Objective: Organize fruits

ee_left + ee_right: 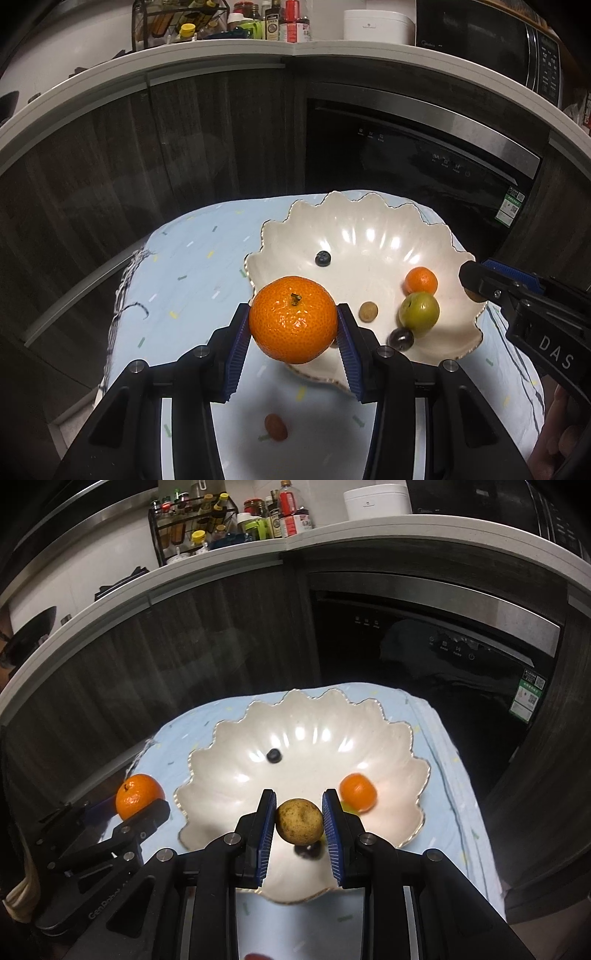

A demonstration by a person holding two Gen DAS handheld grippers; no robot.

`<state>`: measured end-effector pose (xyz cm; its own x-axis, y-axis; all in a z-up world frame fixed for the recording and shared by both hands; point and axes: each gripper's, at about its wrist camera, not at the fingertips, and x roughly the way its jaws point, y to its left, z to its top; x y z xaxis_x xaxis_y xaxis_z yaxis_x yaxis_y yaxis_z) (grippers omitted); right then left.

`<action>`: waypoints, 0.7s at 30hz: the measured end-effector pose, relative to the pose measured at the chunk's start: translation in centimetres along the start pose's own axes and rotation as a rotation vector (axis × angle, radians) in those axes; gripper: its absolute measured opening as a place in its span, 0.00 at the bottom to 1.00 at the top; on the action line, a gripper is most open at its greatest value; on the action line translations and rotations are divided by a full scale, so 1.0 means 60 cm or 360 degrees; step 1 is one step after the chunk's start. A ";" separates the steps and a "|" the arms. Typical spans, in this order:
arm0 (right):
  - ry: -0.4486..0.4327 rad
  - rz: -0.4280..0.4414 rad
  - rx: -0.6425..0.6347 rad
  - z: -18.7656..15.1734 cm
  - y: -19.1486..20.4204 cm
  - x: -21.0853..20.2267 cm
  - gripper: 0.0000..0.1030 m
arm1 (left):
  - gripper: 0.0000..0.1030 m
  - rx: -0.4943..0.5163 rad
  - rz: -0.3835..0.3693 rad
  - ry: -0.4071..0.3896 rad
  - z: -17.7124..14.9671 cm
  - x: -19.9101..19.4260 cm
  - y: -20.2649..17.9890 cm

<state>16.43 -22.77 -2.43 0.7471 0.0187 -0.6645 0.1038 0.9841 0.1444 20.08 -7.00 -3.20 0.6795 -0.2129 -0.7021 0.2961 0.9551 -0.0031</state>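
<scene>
Little writing can be read: white capitals "DAS" on the black body of the right gripper where it enters the left wrist view, and "GenRobot" moulded on the left gripper in the right wrist view. The labels on the bottles on the far white counter and the green sticker on the black built-in appliance are too small to read.

The left gripper is clenched on a large orange mandarin with a stem stub, held above the near-left scalloped rim of the cream shell-shaped bowl. The right gripper grasps a small speckled tan round fruit over the bowl's near part.

Inside the bowl lie a dark blueberry towards the far side, a small orange mandarin, a green round fruit touching it, a dark purple grape and a small tan fruit. The bowl's far middle is bare.

A small reddish oval fruit lies on the pale blue patterned cloth near the left gripper. The cloth's left part is open up to its edge.
</scene>
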 end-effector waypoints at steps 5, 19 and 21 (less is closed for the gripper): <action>-0.0001 -0.0025 0.0006 0.018 -0.018 0.018 0.27 | 0.44 0.0006 -0.0004 0.0015 0.019 0.025 -0.009; 0.0013 -0.0081 0.0030 0.066 -0.066 0.086 0.27 | 0.44 0.0018 -0.0001 0.0054 0.064 0.098 -0.025; 0.0020 -0.0087 0.0039 0.071 -0.073 0.096 0.27 | 0.44 0.0022 -0.0001 0.0063 0.068 0.109 -0.028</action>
<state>23.09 -27.72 -3.78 0.7317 -0.0324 -0.6808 0.1602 0.9791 0.1256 26.79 -10.82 -4.89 0.6525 -0.2047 -0.7296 0.3059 0.9520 0.0064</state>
